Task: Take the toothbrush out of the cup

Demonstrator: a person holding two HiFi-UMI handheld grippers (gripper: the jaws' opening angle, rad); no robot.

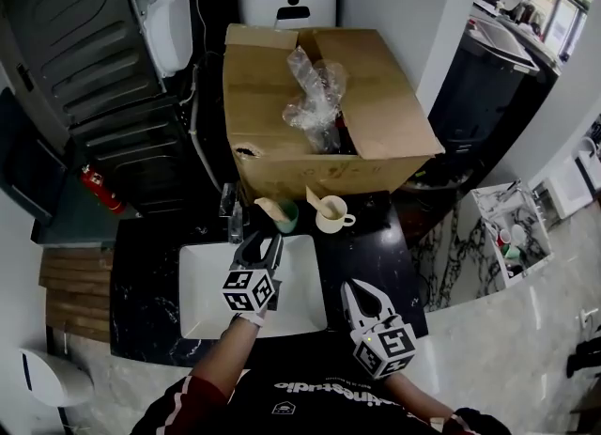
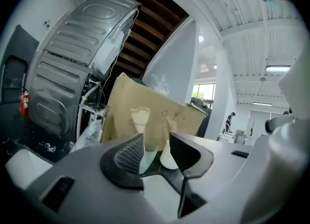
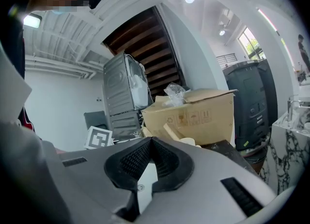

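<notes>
1. The left tool (image 1: 259, 241) is spread wide and holds nothing. In the head view it sits low over the white sink (image 1: 202, 285), just left of the frame's centre. The right tool (image 1: 362, 298) is pressed together and empty, lower right of centre
2. The toothbrush (image 1: 266, 206) leans up and to the left out of the green cup (image 1: 285, 218). The cup stands on the black worktop (image 1: 371, 245) just above the sink's rim, in front of the cardboard box (image 1: 324, 156). A cream mug (image 1: 334, 215) holding a stick (image 1: 314, 197) sits just to its right
3. In the left gripper view the toothbrush (image 2: 139, 119) rises above the gap, nearer the left jaw. I'd nudge the tool across so the handle sits central between the pads
4. Close on the handle above the rim, not on the cup itself
5. Lift along the handle's lean, so the cup, which looks light, doesn't tip or drag
6. Keep clear of the mug; the right tool could steady the cup if it shifts
</notes>
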